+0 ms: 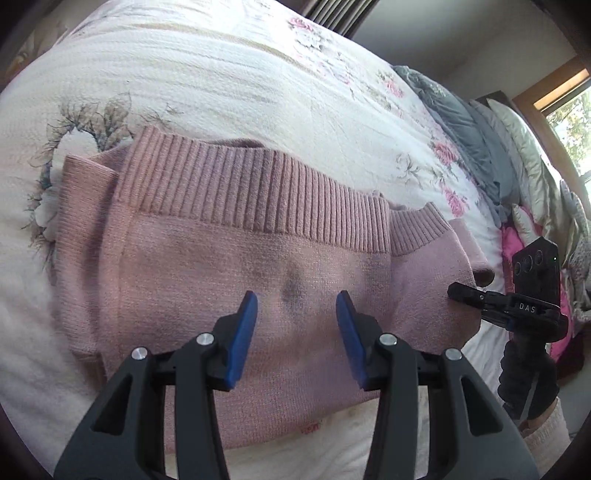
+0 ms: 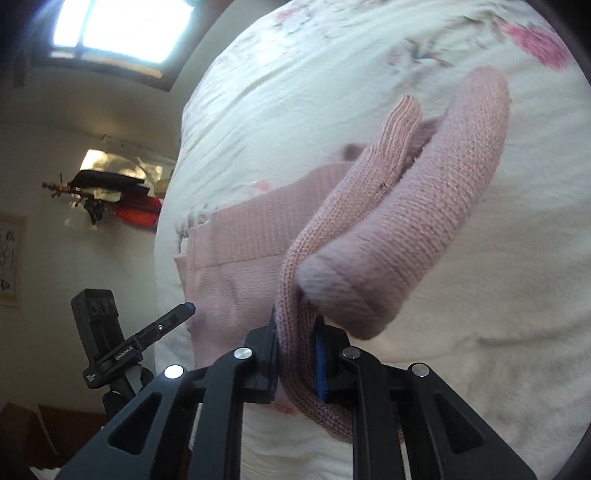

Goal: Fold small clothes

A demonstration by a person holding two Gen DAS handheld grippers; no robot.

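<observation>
A pink knit sweater [image 1: 229,266] lies partly folded on a floral bedspread [image 1: 207,74], its ribbed hem across the top of the left wrist view. My left gripper [image 1: 297,306] hovers over the sweater's body, open, with nothing between its blue pads. At the sweater's right end my right gripper [image 1: 458,290] pinches the fabric. In the right wrist view that gripper [image 2: 295,354] is shut on a thick fold of the sweater [image 2: 406,221], lifted off the bed, with a ribbed cuff [image 2: 404,122] sticking up. The left gripper [image 2: 181,308] shows at the left there.
Grey and cream bedding [image 1: 480,147] and a pink cloth [image 1: 517,240] are piled along the bed's far right side. A window [image 2: 122,26] and a wall shelf with dark and red items [image 2: 110,199] lie beyond the bed. A gloved hand [image 1: 528,373] holds the right gripper's handle.
</observation>
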